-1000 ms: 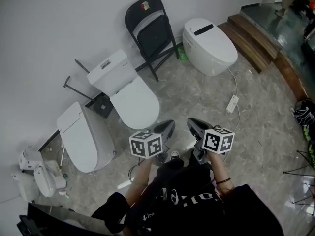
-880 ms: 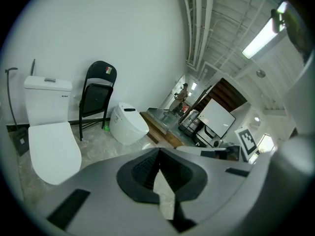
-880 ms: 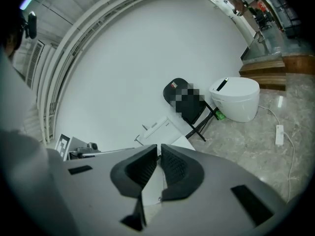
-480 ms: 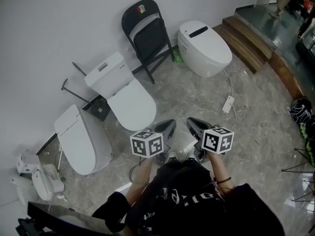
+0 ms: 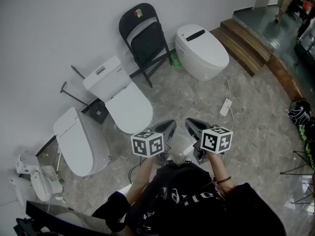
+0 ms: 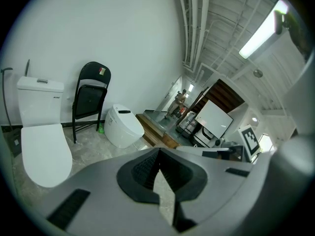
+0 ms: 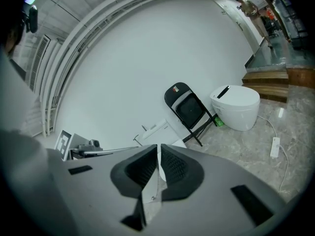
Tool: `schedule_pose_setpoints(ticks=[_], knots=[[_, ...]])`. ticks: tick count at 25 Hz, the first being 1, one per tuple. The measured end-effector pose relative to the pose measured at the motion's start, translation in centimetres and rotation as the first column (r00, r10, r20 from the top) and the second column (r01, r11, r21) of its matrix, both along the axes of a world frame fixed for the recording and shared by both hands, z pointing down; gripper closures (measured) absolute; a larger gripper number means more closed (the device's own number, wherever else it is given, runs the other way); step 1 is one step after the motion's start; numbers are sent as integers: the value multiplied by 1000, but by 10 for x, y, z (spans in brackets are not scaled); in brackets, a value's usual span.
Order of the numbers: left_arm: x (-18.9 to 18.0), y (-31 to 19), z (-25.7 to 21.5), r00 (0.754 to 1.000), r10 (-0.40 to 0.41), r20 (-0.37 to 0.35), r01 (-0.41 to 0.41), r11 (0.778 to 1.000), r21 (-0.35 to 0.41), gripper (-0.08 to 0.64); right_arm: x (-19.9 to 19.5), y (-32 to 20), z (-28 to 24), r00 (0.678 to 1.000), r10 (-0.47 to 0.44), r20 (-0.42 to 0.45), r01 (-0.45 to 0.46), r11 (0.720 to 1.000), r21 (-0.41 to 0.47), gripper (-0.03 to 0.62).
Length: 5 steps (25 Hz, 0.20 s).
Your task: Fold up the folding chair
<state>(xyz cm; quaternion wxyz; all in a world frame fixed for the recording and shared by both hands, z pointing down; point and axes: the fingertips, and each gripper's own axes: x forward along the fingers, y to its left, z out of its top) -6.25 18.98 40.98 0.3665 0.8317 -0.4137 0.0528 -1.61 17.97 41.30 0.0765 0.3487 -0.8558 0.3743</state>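
Observation:
The black folding chair (image 5: 142, 38) stands against the white wall at the far side, its seat tipped up close to the backrest, with a small sticker on top. It also shows in the left gripper view (image 6: 91, 100) and the right gripper view (image 7: 189, 107). My left gripper (image 5: 169, 126) and right gripper (image 5: 189, 124) are held side by side close to the person's body, well short of the chair. Both are shut with nothing between the jaws, as seen along the left gripper (image 6: 157, 151) and the right gripper (image 7: 158, 146).
A white toilet with a tank (image 5: 118, 97) lies between me and the chair, with another toilet (image 5: 81, 139) to its left. A tankless white toilet (image 5: 202, 50) sits right of the chair. Wooden steps (image 5: 251, 38), a power strip (image 5: 225, 107) with its cable, and a bag (image 5: 300, 114) are on the right.
The chair and toilets have slid slightly down and left in the head view. Both grippers keep their spot in the view and stay shut.

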Motion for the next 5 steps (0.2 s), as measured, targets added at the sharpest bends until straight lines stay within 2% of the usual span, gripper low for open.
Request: schedule_pose_setpoints(ticks=[5], knots=[[11,-7,-4,1000,-12,-10,12,1000,-1,557,10,-5,-4,1000,-9,-2,9,1000,1,560]])
